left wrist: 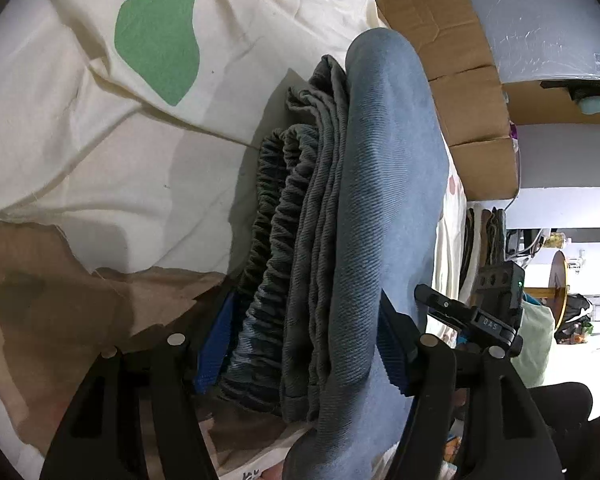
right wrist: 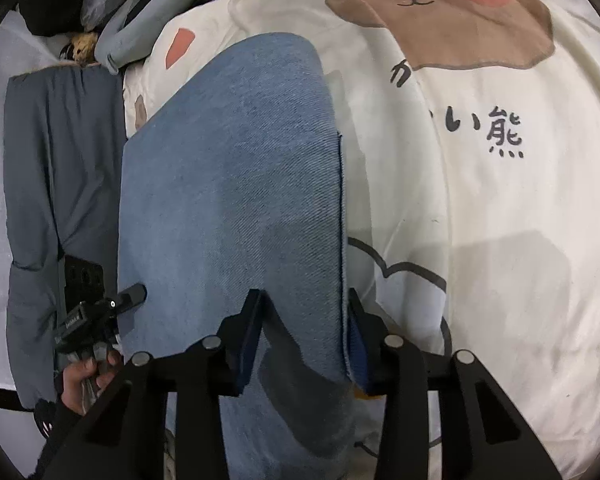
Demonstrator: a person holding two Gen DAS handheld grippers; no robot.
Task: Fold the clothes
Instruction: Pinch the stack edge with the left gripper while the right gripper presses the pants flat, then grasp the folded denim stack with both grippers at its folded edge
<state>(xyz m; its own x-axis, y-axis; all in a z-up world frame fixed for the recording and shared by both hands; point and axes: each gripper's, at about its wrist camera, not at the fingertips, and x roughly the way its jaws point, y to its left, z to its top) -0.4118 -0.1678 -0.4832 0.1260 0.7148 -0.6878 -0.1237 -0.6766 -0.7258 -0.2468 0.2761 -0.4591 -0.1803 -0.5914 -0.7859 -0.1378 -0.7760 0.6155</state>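
Since the folded jeans (left wrist: 380, 208) already sit as a thick bundle on the bed sheet (left wrist: 100, 160), this step is all about keeping the layers together. Left gripper (left wrist: 300, 344) straddles the whole stack, blue pads against both sides. Right gripper (right wrist: 304, 320) pinches the top denim edge at the near end. I'd squeeze evenly and keep both level, so the elastic waistband (left wrist: 276, 216) layers don't slide out.
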